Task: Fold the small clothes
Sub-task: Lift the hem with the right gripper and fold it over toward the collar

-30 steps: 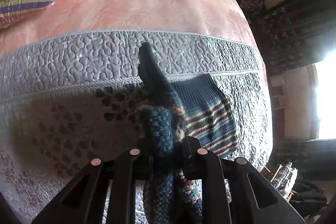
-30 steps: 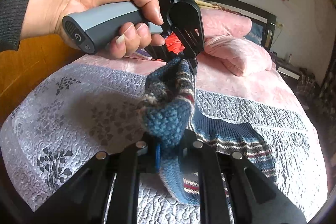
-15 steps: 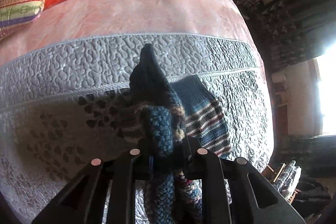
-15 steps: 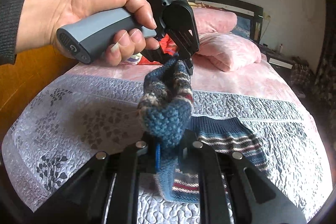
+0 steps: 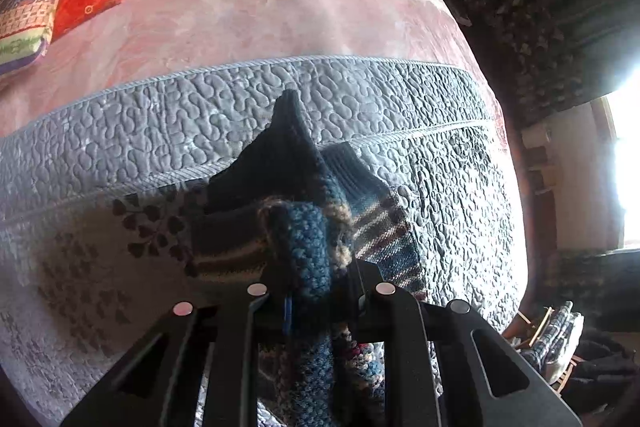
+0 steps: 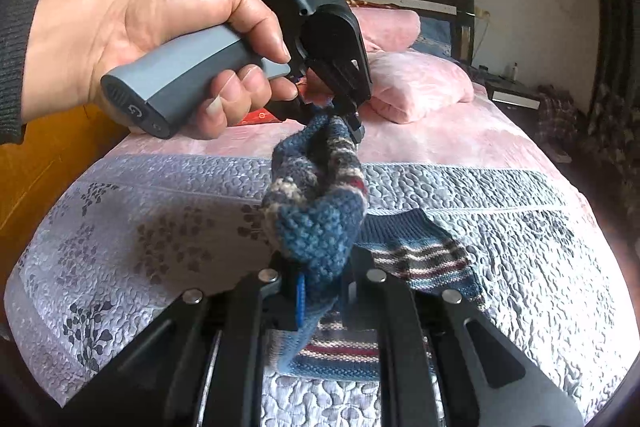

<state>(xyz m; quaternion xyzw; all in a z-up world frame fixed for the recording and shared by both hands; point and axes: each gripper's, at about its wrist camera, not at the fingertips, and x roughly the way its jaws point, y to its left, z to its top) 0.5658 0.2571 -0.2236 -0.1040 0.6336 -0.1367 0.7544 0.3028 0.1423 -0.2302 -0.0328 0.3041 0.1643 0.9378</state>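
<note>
Since a second ago the knitted garment (image 6: 320, 203) has sunk closer to the grey quilt (image 6: 152, 227), more of its striped body now lying flat there. Its raised edge stretches as a short band between the two tools, running up and away from the quilt. The left gripper (image 6: 352, 115), held in a hand (image 6: 160, 39) with handle angled down-left, pinches the far end; the right gripper (image 6: 320, 275) is clamped on the near end above the quilt.
</note>
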